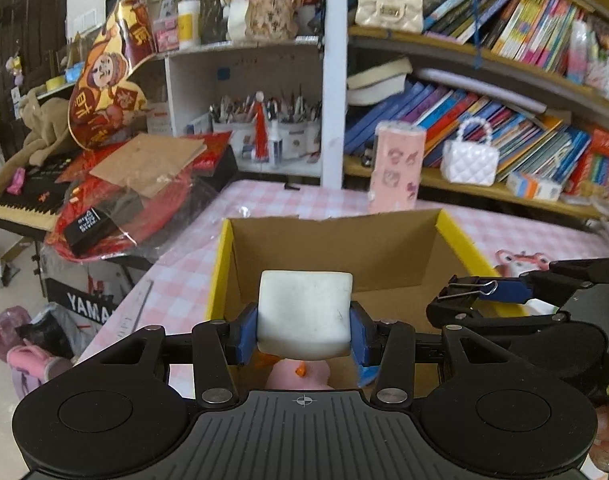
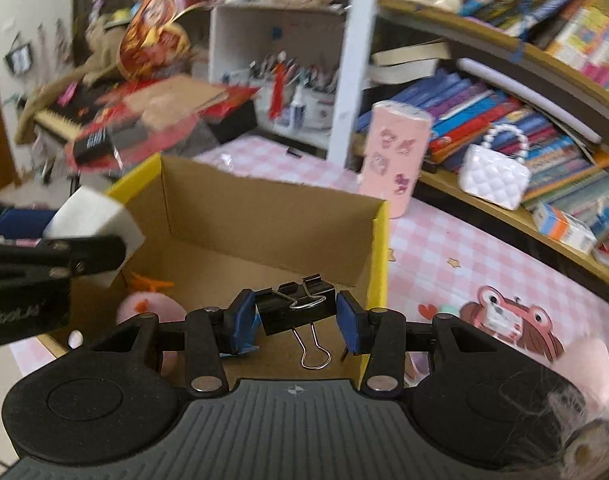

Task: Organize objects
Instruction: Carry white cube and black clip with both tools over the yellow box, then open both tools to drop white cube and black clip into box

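An open cardboard box [image 1: 344, 248] with yellow rims stands on the pink checked table. My left gripper [image 1: 303, 320] is shut on a white foam block [image 1: 304, 312], held over the box's near end. Beneath it inside the box lies a pink plush toy [image 1: 300, 376] with orange bits. My right gripper [image 2: 296, 316] is shut on a black binder clip [image 2: 294, 308] with its wire handles hanging down, above the box's right near corner [image 2: 378, 264]. Each view shows the other gripper: the right gripper [image 1: 464, 298] with the clip [image 1: 470, 290], the left gripper [image 2: 76, 236] with the block [image 2: 92, 216].
A pink printed canister [image 1: 396, 168] stands on the table behind the box. Bookshelves [image 1: 504, 112] with a white quilted purse [image 1: 470, 160] run along the right. A keyboard [image 1: 24, 208] piled with red packages and cardboard sits left of the table edge. A tiger print [image 2: 504, 324] marks the tablecloth on the right.
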A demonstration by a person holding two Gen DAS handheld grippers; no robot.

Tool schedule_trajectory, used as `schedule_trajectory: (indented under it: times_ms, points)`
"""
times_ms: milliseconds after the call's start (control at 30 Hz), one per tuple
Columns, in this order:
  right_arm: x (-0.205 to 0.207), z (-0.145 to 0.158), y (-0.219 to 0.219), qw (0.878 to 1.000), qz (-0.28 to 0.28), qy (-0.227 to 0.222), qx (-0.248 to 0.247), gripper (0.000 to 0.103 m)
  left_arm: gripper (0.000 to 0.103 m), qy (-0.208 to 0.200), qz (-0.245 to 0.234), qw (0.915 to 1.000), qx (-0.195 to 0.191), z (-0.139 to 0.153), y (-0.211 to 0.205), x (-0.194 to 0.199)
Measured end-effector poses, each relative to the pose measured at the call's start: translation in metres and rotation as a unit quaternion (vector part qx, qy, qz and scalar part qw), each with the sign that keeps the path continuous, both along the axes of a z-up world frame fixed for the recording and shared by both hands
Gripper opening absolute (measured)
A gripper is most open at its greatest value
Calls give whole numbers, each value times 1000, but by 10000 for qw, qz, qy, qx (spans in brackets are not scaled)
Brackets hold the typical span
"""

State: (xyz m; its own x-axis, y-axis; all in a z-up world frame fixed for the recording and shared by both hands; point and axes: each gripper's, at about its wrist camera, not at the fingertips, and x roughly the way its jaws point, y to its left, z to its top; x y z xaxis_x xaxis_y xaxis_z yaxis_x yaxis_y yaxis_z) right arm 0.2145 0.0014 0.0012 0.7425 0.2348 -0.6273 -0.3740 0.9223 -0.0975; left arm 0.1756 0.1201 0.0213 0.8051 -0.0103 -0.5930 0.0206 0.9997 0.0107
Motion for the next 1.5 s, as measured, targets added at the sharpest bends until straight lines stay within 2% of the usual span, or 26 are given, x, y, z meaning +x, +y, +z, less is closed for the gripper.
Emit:
schedule_trajectory:
  times_ms: [233,333,567,800,833,867,933,1033,1233,1500]
  points:
    - [31,-23,10,9968,556,265,-502,42,44,433,154,9989,64,-22,-7,33]
    - [36,-25,16,9935,838,320,-695,42,45,615,261,9978,-28,-29,-6,41]
    - [34,-32,25,9833,1369,438,-1112,42,47,827,248,9962,59,-41,-11,45]
    - [32,-30,23,9849,1329,346,-1058,42,49,841,316,9959,42,-39,-11,44]
    - [31,-30,23,9855,1313,294,-1033,44,52,816,292,9962,14,-38,-10,43]
    - [30,-29,22,9862,1281,243,-1019,48,62,770,281,9966,7,-36,-10,42]
    - [28,-28,22,9873,1209,139,-1022,51,72,573,300,9979,65,-29,-11,36]
    - [26,-25,21,9894,1087,46,-957,51,72,359,235,9990,85,-18,-10,27]
    - [12,-2,9,9958,732,-308,-445,51,77,-6,352,9993,-100,4,0,3]
    - [-24,23,-3,9980,251,-561,149,51,79,-224,536,9980,-258,19,19,-33]
